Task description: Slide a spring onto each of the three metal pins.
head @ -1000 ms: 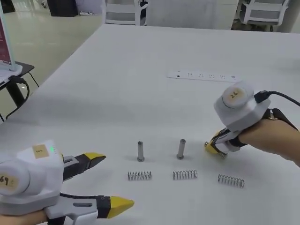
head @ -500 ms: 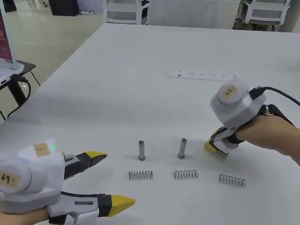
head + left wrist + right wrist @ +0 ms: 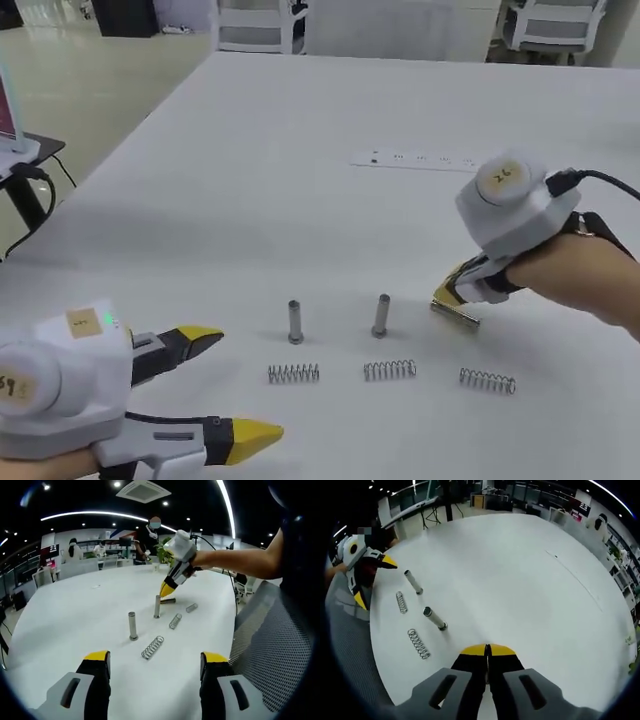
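At three o'clock from two upright grey metal pins point(image 3: 381, 315), the yellow-tipped right gripper point(image 3: 446, 298), jaws shut, meets a third pin point(image 3: 458, 314) lying over. I cannot tell if it is pinched, and it could roll off. At seven o'clock the left gripper point(image 3: 243, 384) gapes empty, with three coiled wire springs point(image 3: 389, 370) at six.

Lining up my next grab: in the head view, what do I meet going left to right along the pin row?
Yellow-tipped left gripper, upright grey metal pin, second upright metal pin, third metal pin lying flat at the tips of the right gripper.
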Available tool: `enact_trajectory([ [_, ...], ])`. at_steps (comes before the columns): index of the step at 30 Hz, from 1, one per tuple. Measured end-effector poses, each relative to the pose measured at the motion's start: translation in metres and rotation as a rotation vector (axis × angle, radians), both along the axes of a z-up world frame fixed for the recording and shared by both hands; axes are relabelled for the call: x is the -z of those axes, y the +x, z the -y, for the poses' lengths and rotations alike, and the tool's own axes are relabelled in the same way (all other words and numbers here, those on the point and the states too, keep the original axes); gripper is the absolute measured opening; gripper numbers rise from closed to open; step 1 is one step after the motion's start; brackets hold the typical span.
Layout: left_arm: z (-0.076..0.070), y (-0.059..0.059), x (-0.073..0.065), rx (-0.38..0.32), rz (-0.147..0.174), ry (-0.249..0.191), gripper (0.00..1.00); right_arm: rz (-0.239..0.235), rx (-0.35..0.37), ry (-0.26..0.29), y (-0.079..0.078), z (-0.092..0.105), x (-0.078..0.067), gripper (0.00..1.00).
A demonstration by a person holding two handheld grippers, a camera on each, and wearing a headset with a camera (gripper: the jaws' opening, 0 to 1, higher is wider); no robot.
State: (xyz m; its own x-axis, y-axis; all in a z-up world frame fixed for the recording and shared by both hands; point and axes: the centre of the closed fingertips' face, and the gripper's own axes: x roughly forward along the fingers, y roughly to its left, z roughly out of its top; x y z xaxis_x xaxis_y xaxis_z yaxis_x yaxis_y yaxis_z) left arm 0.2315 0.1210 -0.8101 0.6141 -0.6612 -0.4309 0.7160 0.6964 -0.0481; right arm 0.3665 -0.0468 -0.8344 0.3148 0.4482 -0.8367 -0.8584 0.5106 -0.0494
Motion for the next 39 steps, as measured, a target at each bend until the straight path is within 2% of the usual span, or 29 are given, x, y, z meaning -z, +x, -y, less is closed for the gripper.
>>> enact_trajectory([
  [2, 0.000, 0.000, 0.000, 0.001, 0.001, 0.001, 0.69, 0.015, -0.005, -0.023, 0.002, 0.000, 0.003, 0.02],
  [8, -0.001, 0.001, -0.003, -0.007, 0.010, -0.004, 0.69, -0.023, -0.024, -0.076, 0.000, -0.003, 0.016, 0.03],
  [9, -0.001, 0.001, -0.004, -0.008, 0.011, -0.005, 0.69, -0.012, -0.026, -0.073, 0.002, -0.005, 0.014, 0.03],
  [15, -0.001, 0.001, -0.004, -0.010, 0.014, -0.009, 0.69, -0.034, -0.019, -0.100, 0.006, -0.004, 0.015, 0.03],
  [28, -0.001, 0.001, -0.004, -0.009, 0.013, -0.009, 0.69, -0.083, -0.023, -0.150, 0.001, 0.002, 0.025, 0.06],
  [32, -0.002, 0.002, -0.004, -0.011, 0.013, -0.010, 0.69, -0.096, -0.012, -0.138, 0.001, 0.002, 0.024, 0.06],
  [39, -0.003, 0.002, -0.004, -0.011, 0.013, -0.009, 0.69, -0.087, 0.015, -0.103, -0.001, 0.002, 0.022, 0.05],
])
